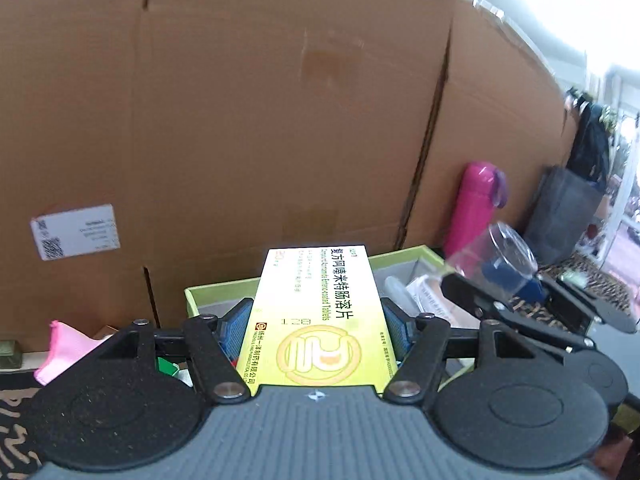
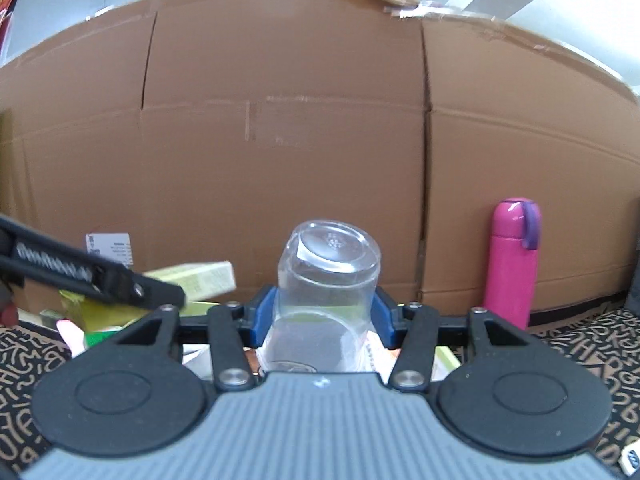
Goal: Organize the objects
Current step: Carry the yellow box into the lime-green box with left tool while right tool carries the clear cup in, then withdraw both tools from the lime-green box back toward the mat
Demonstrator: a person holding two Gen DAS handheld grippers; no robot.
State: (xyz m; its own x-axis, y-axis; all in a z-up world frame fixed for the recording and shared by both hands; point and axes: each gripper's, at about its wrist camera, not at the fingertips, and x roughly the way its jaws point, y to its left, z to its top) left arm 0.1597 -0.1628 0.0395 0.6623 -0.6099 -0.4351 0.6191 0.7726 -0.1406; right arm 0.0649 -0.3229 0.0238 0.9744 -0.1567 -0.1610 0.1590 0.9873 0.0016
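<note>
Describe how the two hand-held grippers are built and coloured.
Both match: the left gripper and right gripper each have a grey ribbed body, two round black discs, black linkage bars with silver rivets, and blue pads on the fingers. No cables or sleeves show.

Glossy card box [image 1: 316, 320] (yellow); clear plastic cup [image 2: 326, 280].

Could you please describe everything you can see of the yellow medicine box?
The yellow medicine box is a flat cardboard carton with green Chinese lettering, an English line reading "Tablets" and a round gold logo. It is closed and looks undamaged. The left hand-held gripper clamps its long sides between blue pads, printed face up, above the green tray.
</note>
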